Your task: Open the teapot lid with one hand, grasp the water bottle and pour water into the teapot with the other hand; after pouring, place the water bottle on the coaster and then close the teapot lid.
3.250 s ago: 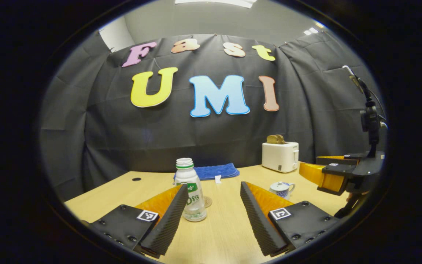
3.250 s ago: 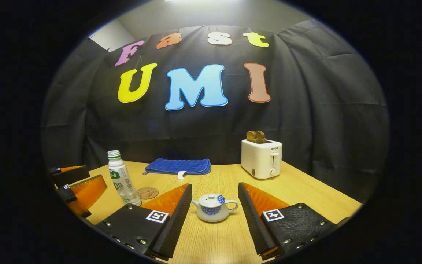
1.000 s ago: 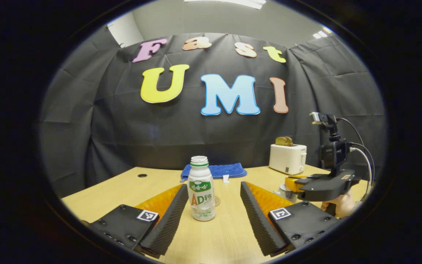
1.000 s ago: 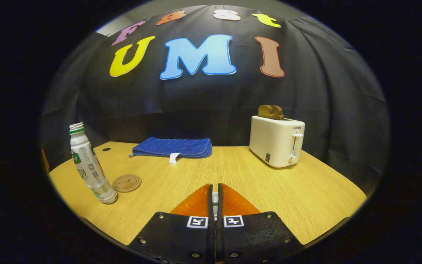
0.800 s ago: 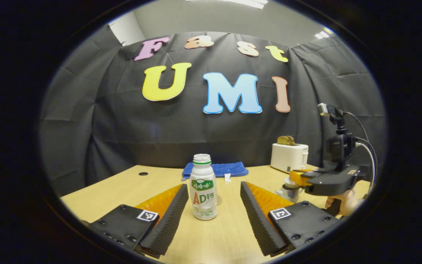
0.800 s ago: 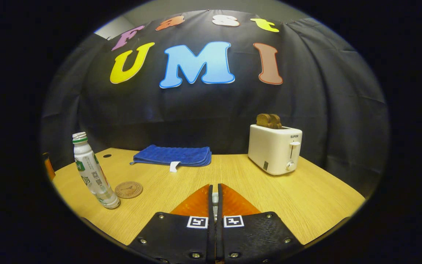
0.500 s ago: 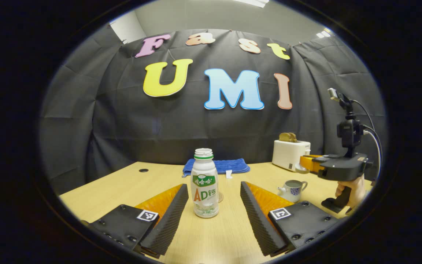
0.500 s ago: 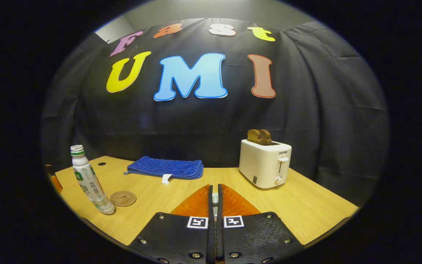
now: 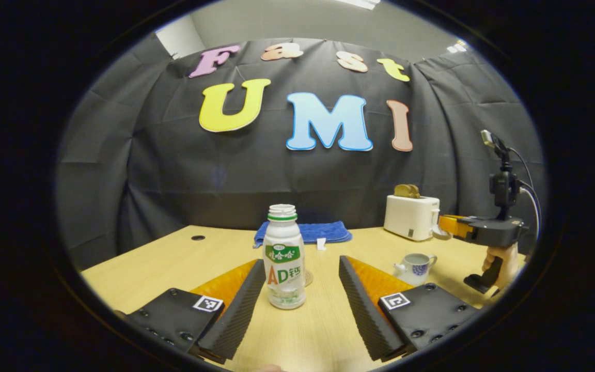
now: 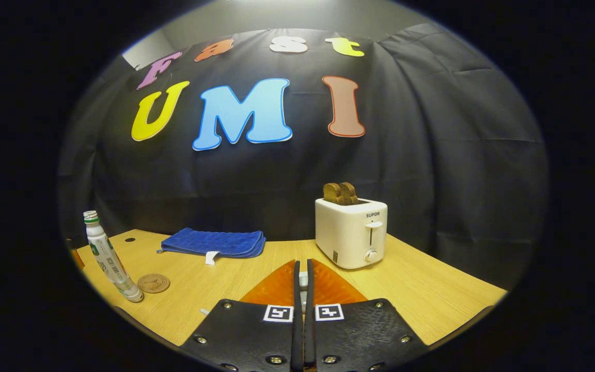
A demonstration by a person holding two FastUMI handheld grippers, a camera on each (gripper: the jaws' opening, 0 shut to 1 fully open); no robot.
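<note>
While the left gripper [image 9: 301, 289] stays spread wide around the white plastic water bottle [image 9: 284, 257] on the wooden table [image 9: 173, 258], not touching it, the right gripper [image 10: 302, 281] pinches the small white teapot lid [image 9: 440, 233] above the open blue-flowered teapot [image 9: 415, 265].

The right hand-held gripper [image 10: 302, 281] had its fingers pressed together on a small pale piece. On the surface [image 10: 432, 294] stood a toaster [image 10: 350, 232] holding bread [image 10: 340, 192], a folded blue cloth [image 10: 214, 243], and an uncapped water bottle [image 10: 106, 257] just beside a round coaster [image 10: 153, 283].
</note>
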